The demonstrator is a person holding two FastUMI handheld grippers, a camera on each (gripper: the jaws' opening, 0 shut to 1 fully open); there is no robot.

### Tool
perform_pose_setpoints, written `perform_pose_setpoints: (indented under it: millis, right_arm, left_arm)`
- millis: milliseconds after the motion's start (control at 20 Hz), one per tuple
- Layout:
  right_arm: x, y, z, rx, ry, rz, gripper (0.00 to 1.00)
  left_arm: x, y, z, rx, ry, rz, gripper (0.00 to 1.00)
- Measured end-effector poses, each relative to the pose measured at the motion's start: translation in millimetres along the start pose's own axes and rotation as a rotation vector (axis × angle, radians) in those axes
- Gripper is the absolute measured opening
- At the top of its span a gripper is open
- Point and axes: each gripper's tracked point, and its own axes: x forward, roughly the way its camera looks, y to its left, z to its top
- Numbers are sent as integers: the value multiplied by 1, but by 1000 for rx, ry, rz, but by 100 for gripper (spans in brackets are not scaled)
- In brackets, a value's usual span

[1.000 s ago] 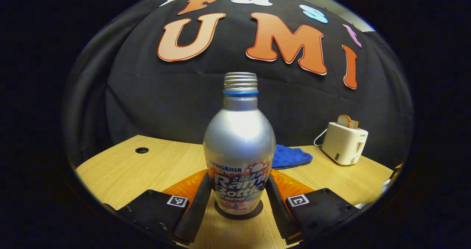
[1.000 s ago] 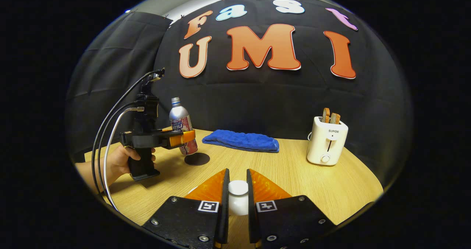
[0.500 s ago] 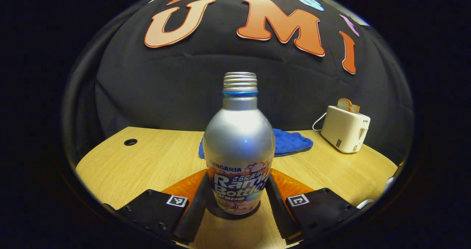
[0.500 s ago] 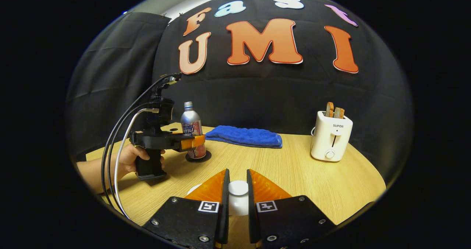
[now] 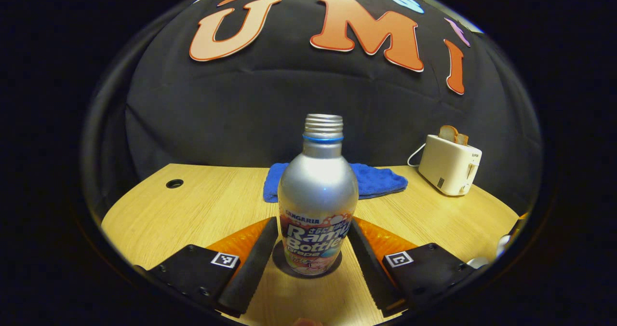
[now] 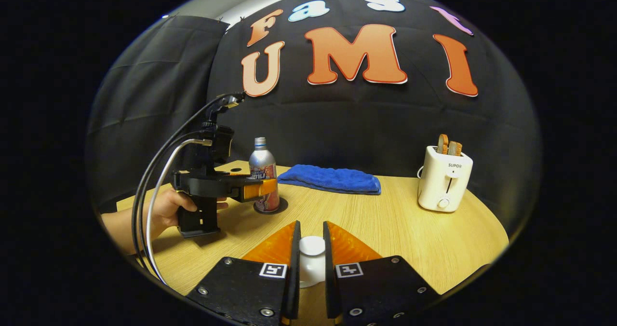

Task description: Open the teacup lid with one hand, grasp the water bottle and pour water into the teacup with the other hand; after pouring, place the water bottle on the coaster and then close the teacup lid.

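- Left gripper view: water bottle (image 5: 318, 205) stands upright on the dark coaster (image 5: 284, 267), the left gripper (image 5: 312, 249) spread around the bottle, fingers just off it.
- Right gripper view: the right gripper (image 6: 311, 256) pinches the white teacup lid (image 6: 312, 247), well in front of the bottle.

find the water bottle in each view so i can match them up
Left gripper view: the water bottle stands upright at centre on the dark coaster, between the left gripper fingers, which stand apart from it.
Right gripper view: small, left of centre, beside the hand-held gripper.
Shared landmark: the blue cloth lying behind it.
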Motion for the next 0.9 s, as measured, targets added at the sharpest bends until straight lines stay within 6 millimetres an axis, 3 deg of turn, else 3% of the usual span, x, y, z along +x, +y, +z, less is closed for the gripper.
perform_pose_setpoints:
  millis: [150, 250, 350, 450, 550, 900]
  right_arm:
    - [9, 12, -8, -7, 12, 14, 23]
    - [13, 17, -11, -14, 18, 17, 19]
    - [17, 17, -17, -43, 26, 8, 23]
    - [19, 17, -23, -42, 38, 8, 23]
    - [21, 18, -26, -38, 43, 10, 22]
    - [26, 21, -38, -47, 53, 2, 25]
  left_arm:
    - [-30, -6, -8, 59, -12, -8, 99]
    - [-44, -6, -9, 67, -28, -9, 95]
    - [-60, -5, -5, 49, -50, -9, 99]
    - [-72, -4, -2, 33, -69, -8, 94]
    - [-86, 2, -1, 30, -89, 12, 99]
    - [-116, 7, 3, 0, -127, 46, 99]
